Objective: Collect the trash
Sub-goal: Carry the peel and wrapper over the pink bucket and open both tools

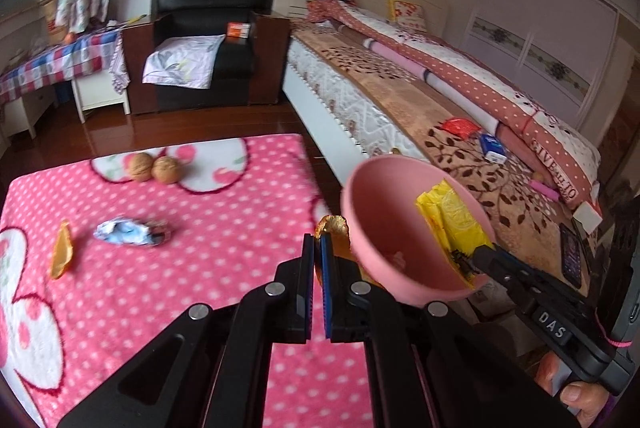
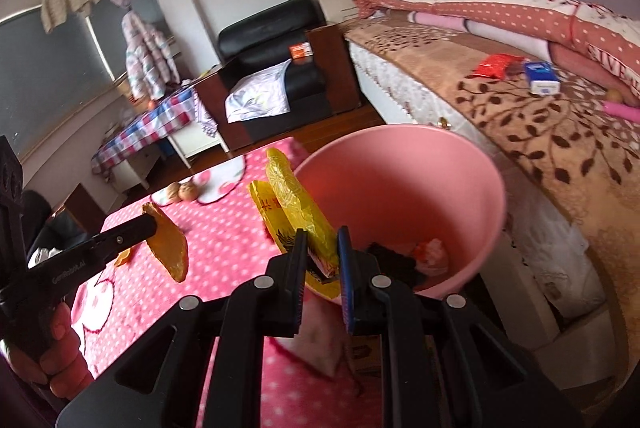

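Orange peel point(image 2: 168, 248) clamped in left gripper point(image 1: 318, 240) jaws, held above the pink bench cover point(image 1: 160, 228), pointing downward. Right gripper point(image 2: 322, 240) jaws closed on rim of pink bin point(image 2: 420, 187) and its yellow bag point(image 2: 296, 211), bin tilted beside the bed point(image 1: 400, 99).

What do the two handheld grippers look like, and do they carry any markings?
Both are black plastic with silver pivot bolts and ribbed blue pads. The left gripper has "GenRobot.AI" printed in pale letters along its side. The right gripper carries a raised "DAS" label and a pink cord near its handle. No sleeves visible.
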